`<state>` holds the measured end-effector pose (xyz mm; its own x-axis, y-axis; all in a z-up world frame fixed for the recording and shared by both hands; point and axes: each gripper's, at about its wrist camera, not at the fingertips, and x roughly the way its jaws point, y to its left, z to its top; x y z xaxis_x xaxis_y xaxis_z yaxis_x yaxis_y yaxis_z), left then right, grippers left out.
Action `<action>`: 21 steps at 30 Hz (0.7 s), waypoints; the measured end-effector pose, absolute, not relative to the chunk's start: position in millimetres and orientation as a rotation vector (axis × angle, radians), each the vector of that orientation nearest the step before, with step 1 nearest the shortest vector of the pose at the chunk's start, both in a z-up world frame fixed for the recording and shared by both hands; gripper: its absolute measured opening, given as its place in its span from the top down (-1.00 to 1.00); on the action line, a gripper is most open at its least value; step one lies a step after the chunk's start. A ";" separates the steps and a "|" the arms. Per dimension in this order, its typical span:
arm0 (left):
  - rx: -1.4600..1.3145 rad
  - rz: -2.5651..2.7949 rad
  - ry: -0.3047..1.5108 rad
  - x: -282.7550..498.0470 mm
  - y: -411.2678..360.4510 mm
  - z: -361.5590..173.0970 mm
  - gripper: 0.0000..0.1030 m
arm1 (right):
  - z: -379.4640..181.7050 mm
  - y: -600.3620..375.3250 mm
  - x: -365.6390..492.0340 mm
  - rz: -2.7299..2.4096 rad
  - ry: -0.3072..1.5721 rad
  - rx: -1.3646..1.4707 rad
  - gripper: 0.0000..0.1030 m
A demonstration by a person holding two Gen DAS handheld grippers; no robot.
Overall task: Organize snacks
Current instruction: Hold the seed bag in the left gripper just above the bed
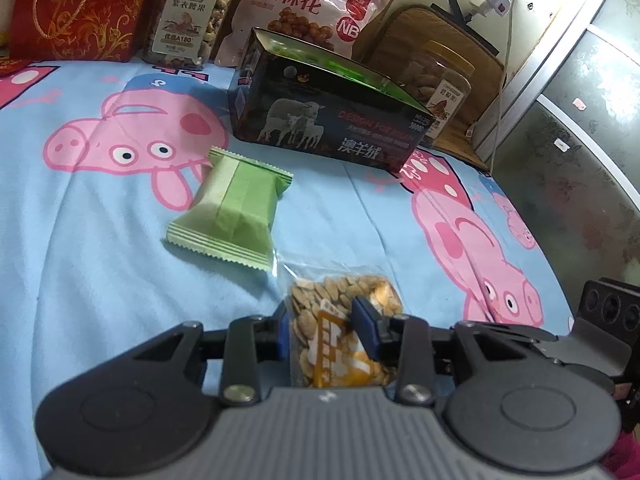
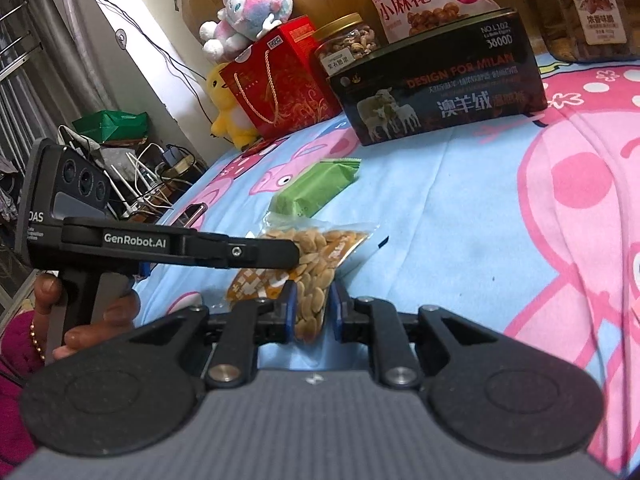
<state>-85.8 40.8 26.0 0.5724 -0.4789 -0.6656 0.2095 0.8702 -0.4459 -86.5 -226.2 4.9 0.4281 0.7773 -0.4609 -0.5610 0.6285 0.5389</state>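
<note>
Left wrist view: a clear bag of seeds (image 1: 344, 332) with an orange label sits between the blue pads of the left gripper (image 1: 326, 330), which press its sides, so these tongs are closed on the bag. In the right wrist view the same bag of seeds (image 2: 304, 264) is also pinched at its near end between the pads of the right gripper (image 2: 312, 312), while the left gripper (image 2: 294, 256) reaches in from the left edge, held by a hand (image 2: 80, 320) with a beaded bracelet and a dark red sleeve. The bag is held by both tongs just above a blue bedsheet (image 1: 80, 300) printed with pink cartoon pigs. Just beyond the bag a green snack packet (image 1: 232, 208) lies flat on the sheet, apart from the seeds. Farther back stands an open black box (image 1: 320, 120) with sheep pictured on its side. Behind the box a pink snack bag (image 1: 308, 4) leans upright, with a clear jar of nuts (image 1: 188, 20) to its left and a second jar (image 1: 440, 88) to its right. A red gift bag (image 1: 80, 8) with a gold cord handle stands at the far left. In the right wrist view a pink-and-white plush toy (image 2: 248, 12) sits on top of the red gift bag and a yellow plush toy (image 2: 228, 108) stands beside it.
</note>
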 end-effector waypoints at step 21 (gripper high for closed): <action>-0.321 -0.379 0.864 -94.4 40.2 27.5 0.31 | 7.3 -219.3 -97.1 0.837 0.714 0.295 0.36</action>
